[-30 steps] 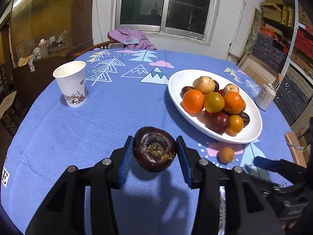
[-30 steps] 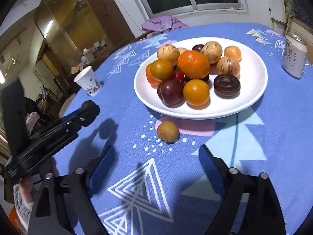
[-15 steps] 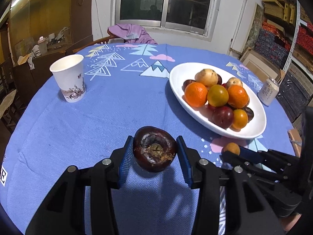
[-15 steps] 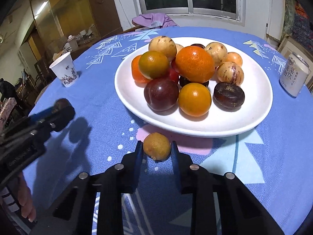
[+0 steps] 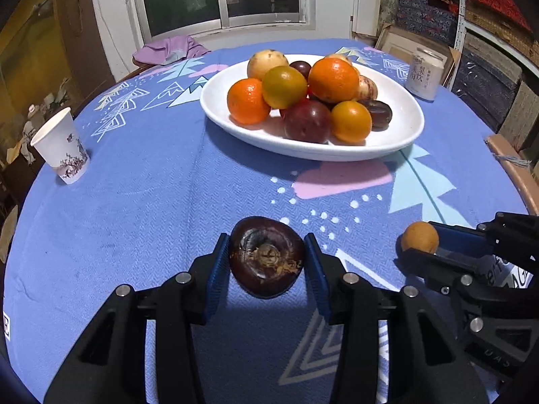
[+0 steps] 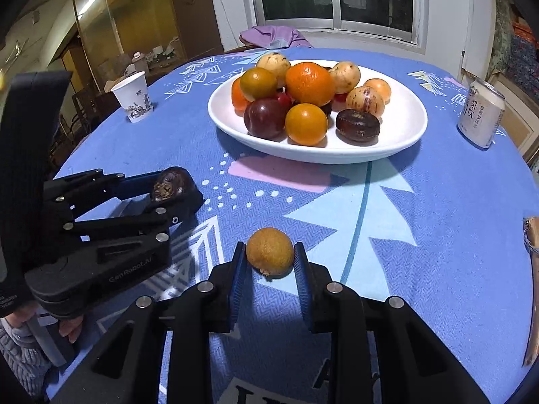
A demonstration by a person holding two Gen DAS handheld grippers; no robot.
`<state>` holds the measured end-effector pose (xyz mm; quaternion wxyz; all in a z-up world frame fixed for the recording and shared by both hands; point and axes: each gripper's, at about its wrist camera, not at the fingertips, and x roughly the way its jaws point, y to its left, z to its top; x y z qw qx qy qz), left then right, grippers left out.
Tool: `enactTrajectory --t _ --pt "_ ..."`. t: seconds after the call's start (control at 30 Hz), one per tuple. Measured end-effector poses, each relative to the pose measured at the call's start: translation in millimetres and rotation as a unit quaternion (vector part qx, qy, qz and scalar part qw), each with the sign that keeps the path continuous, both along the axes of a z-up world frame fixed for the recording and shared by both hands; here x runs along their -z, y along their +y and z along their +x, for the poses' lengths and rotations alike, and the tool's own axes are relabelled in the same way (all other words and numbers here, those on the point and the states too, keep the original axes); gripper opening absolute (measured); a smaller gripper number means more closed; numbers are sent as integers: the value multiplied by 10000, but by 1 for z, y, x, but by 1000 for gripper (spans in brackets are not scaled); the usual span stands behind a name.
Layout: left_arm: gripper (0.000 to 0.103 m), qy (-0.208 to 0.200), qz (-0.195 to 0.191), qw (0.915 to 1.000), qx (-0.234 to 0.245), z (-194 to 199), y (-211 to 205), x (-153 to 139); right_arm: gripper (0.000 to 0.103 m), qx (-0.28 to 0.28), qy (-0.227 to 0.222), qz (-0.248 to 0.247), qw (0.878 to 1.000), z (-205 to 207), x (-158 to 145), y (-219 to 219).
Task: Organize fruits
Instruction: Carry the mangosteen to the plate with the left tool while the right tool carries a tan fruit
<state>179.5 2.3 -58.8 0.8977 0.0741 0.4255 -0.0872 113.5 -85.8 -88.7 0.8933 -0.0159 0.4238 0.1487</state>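
My left gripper (image 5: pixel 267 259) is shut on a dark brown wrinkled fruit (image 5: pixel 266 256), held above the blue tablecloth in front of the white plate (image 5: pixel 404 134). The plate is piled with several oranges, plums and pale fruits. My right gripper (image 6: pixel 269 262) is shut on a small tan round fruit (image 6: pixel 269 250), lifted off the cloth. In the right wrist view the left gripper (image 6: pixel 175 192) holds the dark fruit (image 6: pixel 171 183) at the left. In the left wrist view the right gripper (image 5: pixel 421 244) holds the tan fruit (image 5: pixel 419 237) at the right.
A paper cup (image 5: pixel 62 146) stands at the table's left. A drink can (image 6: pixel 481 112) stands right of the plate (image 6: pixel 407 134). A purple cloth (image 6: pixel 273 35) lies on a chair behind. Boxes and shelves line the right side. The table edge (image 5: pixel 512 168) is at the right.
My right gripper closed on the tan fruit and lifted it from the cloth near the plate. My left gripper moved toward the plate with the dark fruit in it.
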Motion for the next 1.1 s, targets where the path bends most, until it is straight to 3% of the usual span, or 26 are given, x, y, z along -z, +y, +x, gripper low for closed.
enactTrajectory --t 0.13,0.37,0.43,0.53,0.67,0.83,0.97,1.1 --pt "44 -195 -341 9992 -7 0 2 -28 29 25 -283 224 9993 -7 -25 -12" --pt "44 -1327 -169 9910 71 15 -18 -148 29 295 -1445 700 9866 -5 -158 -61" --pt "44 -1565 -147 9875 91 27 -26 -177 29 376 -1671 800 9820 2 -184 -71" --pt "44 -1668 -137 9859 74 56 -38 -196 29 454 -1760 892 9793 29 -203 -82" --pt "44 -1447 -29 9894 -74 111 -47 -183 29 527 -1394 897 9847 89 -187 -82" --pt "44 -818 -128 9959 -350 182 -40 -125 29 664 -639 689 9934 176 -130 -65" --pt "44 -406 -165 9977 -519 217 -25 -85 29 618 -193 447 9969 217 -89 -46" --pt "44 -267 -125 9979 -574 231 -17 -62 29 651 24 352 9973 236 -65 -36"
